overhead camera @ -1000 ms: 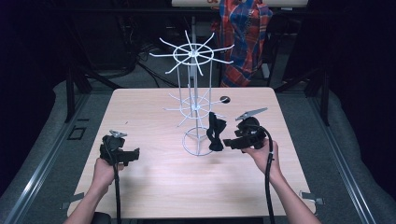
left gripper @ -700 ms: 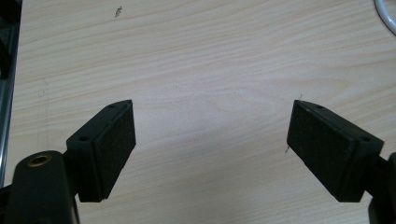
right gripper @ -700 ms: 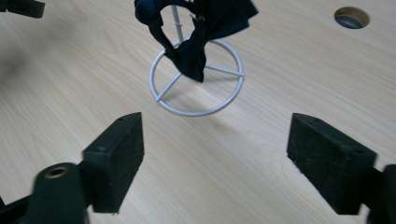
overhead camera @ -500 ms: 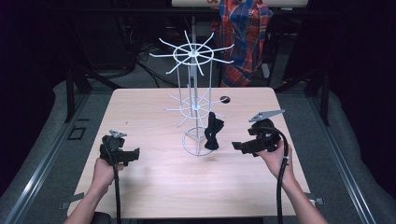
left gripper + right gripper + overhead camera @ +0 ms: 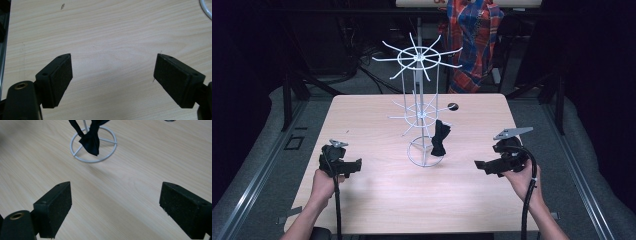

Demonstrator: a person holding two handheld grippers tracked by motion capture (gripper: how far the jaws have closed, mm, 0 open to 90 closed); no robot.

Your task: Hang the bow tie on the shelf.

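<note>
The table (image 5: 377, 200) in front of me is bare light wood, and near its middle stands the white wire rack (image 5: 419, 107) with two tiers of spokes on a ring base. A black bow tie (image 5: 439, 138) hangs from a lower spoke on the rack's right, its bottom just above the ring; in the right gripper view it dangles in front of the base ring, well ahead of my jaws. My right gripper (image 5: 484, 165) hovers off to the rack's right, jaws spread wide and empty, aimed back toward the bow tie. My left gripper (image 5: 356, 164) sits over bare wood near the table's left, jaws also wide and empty. A small dark disc (image 5: 452, 106) lies beyond the rack. The rack looks light and top-heavy to me, so any sideways knock from my right gripper could tip it or slide it. If I reach back for the bow tie and pull along the table rather than off the spoke's tip, I judge the strap would snag and drag the rack along, since my left gripper is too far off to steady it.
</note>
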